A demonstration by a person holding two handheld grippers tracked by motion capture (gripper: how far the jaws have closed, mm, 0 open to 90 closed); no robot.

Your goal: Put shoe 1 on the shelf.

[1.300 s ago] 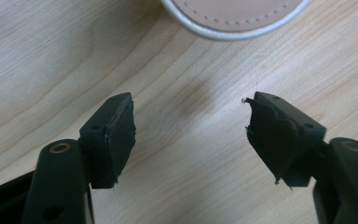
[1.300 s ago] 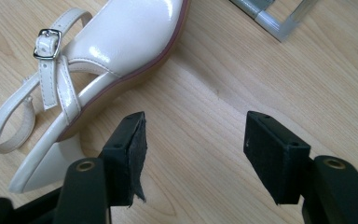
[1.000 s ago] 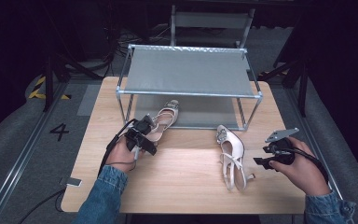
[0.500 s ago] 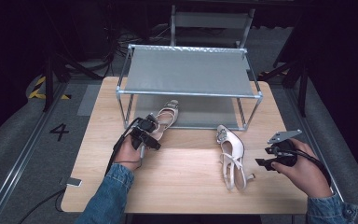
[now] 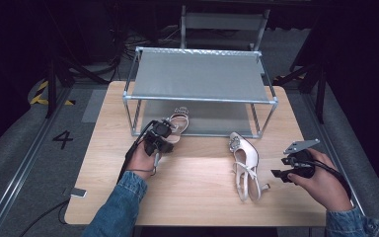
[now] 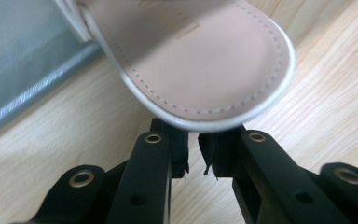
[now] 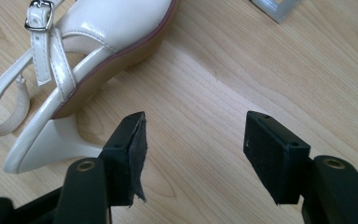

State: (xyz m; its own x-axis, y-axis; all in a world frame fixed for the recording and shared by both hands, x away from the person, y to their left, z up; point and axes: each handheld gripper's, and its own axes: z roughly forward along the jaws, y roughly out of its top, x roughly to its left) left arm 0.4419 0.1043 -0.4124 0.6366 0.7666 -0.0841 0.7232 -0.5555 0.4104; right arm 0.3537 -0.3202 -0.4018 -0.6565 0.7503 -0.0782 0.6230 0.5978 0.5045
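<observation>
Left gripper (image 5: 164, 134) jaws just clamped the sandal's (image 5: 177, 123) heel (toe under rack (image 5: 200, 74)); right gripper's (image 5: 282, 168) gape.

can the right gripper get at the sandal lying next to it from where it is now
Probably yes. The right gripper stands open beside the sandal, whose heel lies just past one pad, with bare table around and nothing between them.

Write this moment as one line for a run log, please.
left hand-held gripper: just closed on heel end of left sandal by shoe rack | right hand-held gripper: open beside right sandal, nothing held
</observation>
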